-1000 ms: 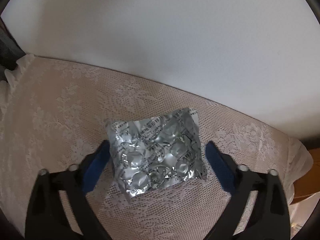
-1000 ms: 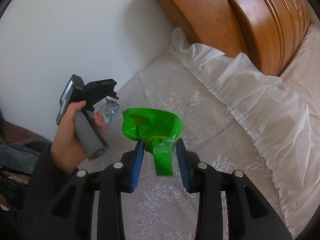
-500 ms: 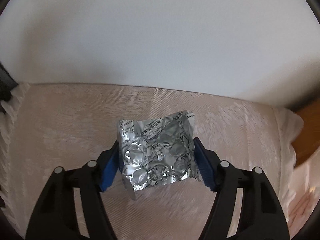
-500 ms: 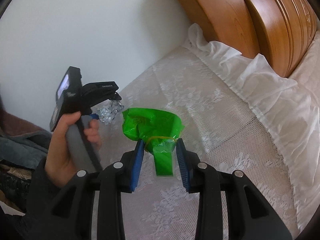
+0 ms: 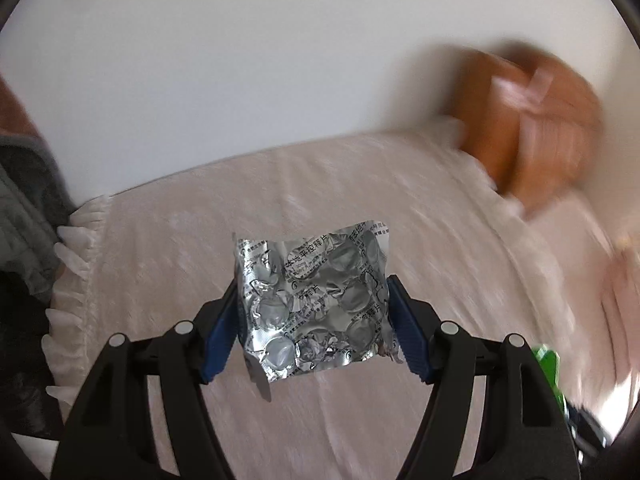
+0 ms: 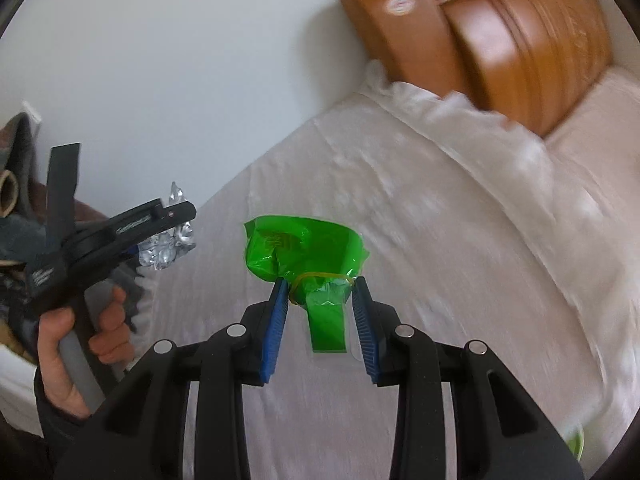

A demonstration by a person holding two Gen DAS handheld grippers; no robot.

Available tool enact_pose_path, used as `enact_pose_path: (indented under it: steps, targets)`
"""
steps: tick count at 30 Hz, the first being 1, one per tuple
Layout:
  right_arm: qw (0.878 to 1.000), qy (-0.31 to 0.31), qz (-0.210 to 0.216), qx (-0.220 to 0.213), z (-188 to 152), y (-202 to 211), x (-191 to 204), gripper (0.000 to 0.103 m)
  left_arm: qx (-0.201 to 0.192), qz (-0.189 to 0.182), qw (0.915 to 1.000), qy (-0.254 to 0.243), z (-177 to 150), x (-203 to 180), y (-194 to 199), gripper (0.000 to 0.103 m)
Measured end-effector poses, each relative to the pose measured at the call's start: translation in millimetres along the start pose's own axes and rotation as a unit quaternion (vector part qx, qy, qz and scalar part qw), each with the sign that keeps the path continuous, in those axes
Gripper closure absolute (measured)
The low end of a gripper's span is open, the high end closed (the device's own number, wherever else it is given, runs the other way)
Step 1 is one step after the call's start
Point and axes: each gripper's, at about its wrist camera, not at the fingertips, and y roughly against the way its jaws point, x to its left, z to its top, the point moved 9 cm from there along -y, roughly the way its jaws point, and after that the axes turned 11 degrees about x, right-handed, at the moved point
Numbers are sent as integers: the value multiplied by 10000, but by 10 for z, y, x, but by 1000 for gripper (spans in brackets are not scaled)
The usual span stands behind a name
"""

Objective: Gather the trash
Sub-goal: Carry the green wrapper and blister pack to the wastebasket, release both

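A crumpled silver foil blister pack (image 5: pixel 316 304) sits between the blue pads of my left gripper (image 5: pixel 312 308), which is shut on it and holds it above the lace bedspread (image 5: pixel 360 184). In the right wrist view the same pack (image 6: pixel 168 246) shows in the left gripper (image 6: pixel 160 232) at the left, lifted off the bed. My right gripper (image 6: pixel 320 292) is shut on the neck of a green plastic bag (image 6: pixel 304 248), whose mouth opens upward.
A white lace bedspread (image 6: pixel 440 220) covers the bed. A wooden headboard (image 6: pixel 500 32) stands at the far right against a white wall (image 6: pixel 180 60). Dark and grey clothing (image 5: pixel 24 208) lies beyond the left bed edge.
My left gripper closed on the blister pack, lifted it off the bedspread and swung toward the right. My right gripper still holds the green bag and has shifted slightly.
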Motion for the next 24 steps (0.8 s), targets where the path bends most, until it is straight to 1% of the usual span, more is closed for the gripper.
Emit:
enact_pose_path:
  steps: [1, 3, 4, 5, 6, 7, 8, 10, 12, 14, 15, 18, 19, 21, 22, 24]
  targets:
    - [10000, -75, -21, -34, -121, 107, -65, 69, -26, -112, 9996, -251, -228, -160, 72, 37]
    - [9993, -303, -151, -131, -479, 408, -289, 69, -19, -310, 9979, -560, -513, -330, 207, 37]
    - [9987, -419, -230, -159, -643, 533, -403, 69, 15, -558, 9955, -768, -743, -482, 308, 37]
    - [9974, -599, -364, -190, -867, 694, -572, 69, 54, -700, 9933, -923, -916, -513, 455, 37]
    - [9956, -776, -484, -212, -1064, 827, -727, 69, 102, -823, 9905, -1095, -1046, -654, 489, 37]
    - [9939, -916, -569, -224, -1212, 924, -845, 69, 125, -986, 9859, -1349, -1232, -838, 542, 37]
    - [9906, -1144, -712, -241, -1447, 1063, -1041, 69, 135, -1112, 9813, -1565, -1385, -1005, 587, 37]
    - [9858, -1397, -891, -257, -1744, 1225, -1285, 69, 189, -1343, 9714, -1951, -1707, -1356, 689, 37]
    - [9773, -1694, -1251, -208, -2096, 1336, -1629, 69, 301, -1539, 9590, -2361, -2003, -1666, 721, 37]
    - [9716, -1932, -1360, -141, -2315, 1298, -1901, 69, 414, -1615, 9498, -2649, -2264, -1899, 735, 37]
    - [9686, -2034, -1427, -78, -2428, 1259, -2046, 69, 447, -1640, 9466, -2740, -2359, -1985, 744, 37]
    - [9569, -2332, -1713, 261, -2755, 932, -2518, 67, 528, -1646, 9323, -3178, -2649, -2246, 740, 37]
    - [9543, -2416, -1729, 331, -2839, 842, -2632, 67, 519, -1603, 9283, -3313, -2757, -2297, 740, 37]
    - [9456, -2636, -1797, 641, -3077, 599, -2910, 49, 541, -1534, 9220, -3513, -2858, -2425, 699, 36]
    - [9364, -2795, -1969, 794, -3201, 487, -3068, 38, 571, -1512, 9183, -3613, -2950, -2488, 690, 36]
    - [9274, -3022, -1996, 939, -3357, 376, -3205, 36, 612, -1486, 9125, -3761, -3111, -2592, 664, 36]
